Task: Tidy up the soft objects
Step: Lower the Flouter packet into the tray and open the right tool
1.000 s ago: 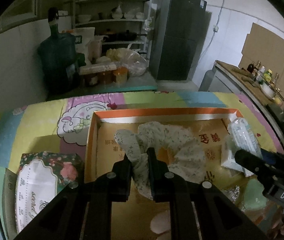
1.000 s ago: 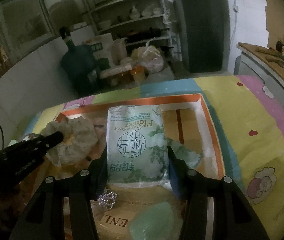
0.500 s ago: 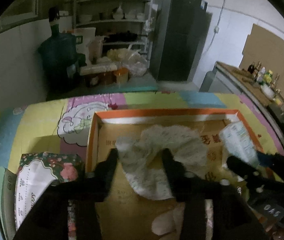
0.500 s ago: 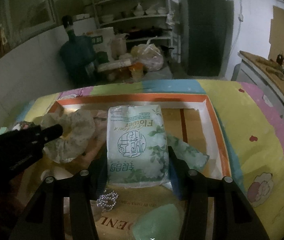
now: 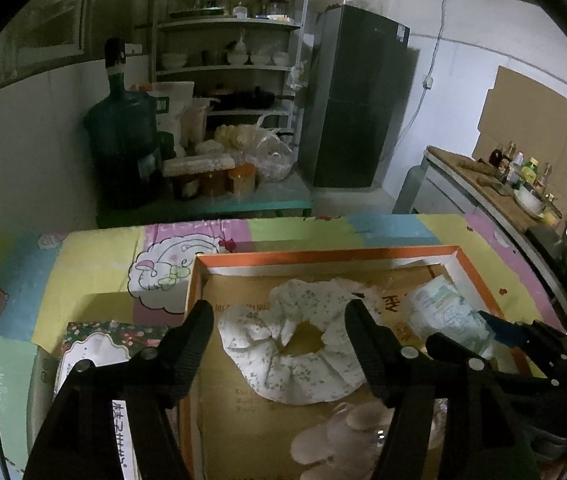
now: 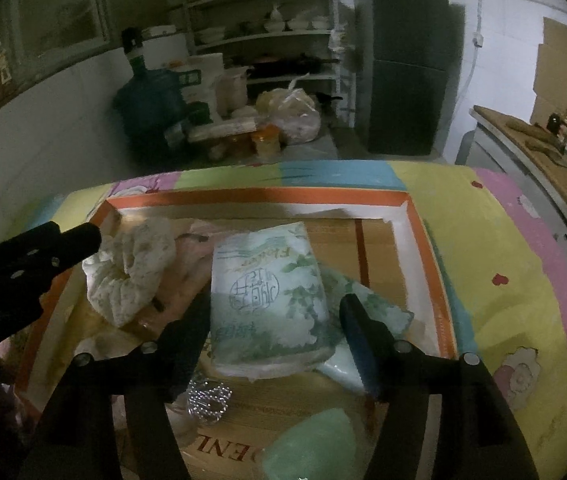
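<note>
A white floral scrunchie (image 5: 295, 352) lies flat on the floor of the orange-rimmed cardboard box (image 5: 323, 256). My left gripper (image 5: 279, 316) hovers over it with its jaws opening, and neither pad touches the cloth. A green and white tissue pack (image 6: 267, 292) lies in the same box (image 6: 259, 198), to the right of the scrunchie (image 6: 131, 268). My right gripper (image 6: 275, 308) straddles the pack with its jaws opening. Its right pad stands clear of the pack; the left one is at the pack's edge.
A second green pack (image 6: 375, 308), a pale green soft piece (image 6: 307, 444) and a silvery beaded ring (image 6: 207, 398) lie near the box's front. A pink fluffy item (image 5: 343, 436) is there too. A floral tin (image 5: 99, 344) stands left of the box on the colourful cloth (image 6: 503, 240).
The left jaws went from shut on the scrunchie to wide apart, and the scrunchie dropped flat in the box as the gripper rose slightly. The right jaws spread off the tissue pack.
</note>
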Available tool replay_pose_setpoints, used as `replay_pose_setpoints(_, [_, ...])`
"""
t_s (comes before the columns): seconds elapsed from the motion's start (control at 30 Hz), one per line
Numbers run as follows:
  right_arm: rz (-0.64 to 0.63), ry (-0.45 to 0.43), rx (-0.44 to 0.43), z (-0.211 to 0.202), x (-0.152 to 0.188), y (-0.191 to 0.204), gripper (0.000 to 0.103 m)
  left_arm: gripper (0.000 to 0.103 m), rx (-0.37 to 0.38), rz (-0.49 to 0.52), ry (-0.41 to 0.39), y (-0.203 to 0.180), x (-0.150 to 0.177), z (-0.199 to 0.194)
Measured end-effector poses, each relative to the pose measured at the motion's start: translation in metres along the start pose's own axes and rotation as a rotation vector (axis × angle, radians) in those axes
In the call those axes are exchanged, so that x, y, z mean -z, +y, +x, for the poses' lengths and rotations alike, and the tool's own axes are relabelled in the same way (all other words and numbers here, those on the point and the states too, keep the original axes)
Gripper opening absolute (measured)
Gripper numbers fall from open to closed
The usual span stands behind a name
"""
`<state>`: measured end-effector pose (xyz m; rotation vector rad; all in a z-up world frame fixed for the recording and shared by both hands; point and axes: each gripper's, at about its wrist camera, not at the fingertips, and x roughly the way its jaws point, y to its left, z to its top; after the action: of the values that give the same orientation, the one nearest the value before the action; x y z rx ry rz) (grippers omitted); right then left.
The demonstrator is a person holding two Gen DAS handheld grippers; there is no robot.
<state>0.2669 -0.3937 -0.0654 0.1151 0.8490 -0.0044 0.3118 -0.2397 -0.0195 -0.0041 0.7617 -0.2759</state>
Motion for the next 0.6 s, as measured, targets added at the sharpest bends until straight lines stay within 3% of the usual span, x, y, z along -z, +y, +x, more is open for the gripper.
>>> replay_pose_setpoints(0.6, [0.019,-0.089,-0.004,-0.054,0.012,0.021,0.072,0.068,0.006,0.027,-0.13,0.01,0.004,-0.067])
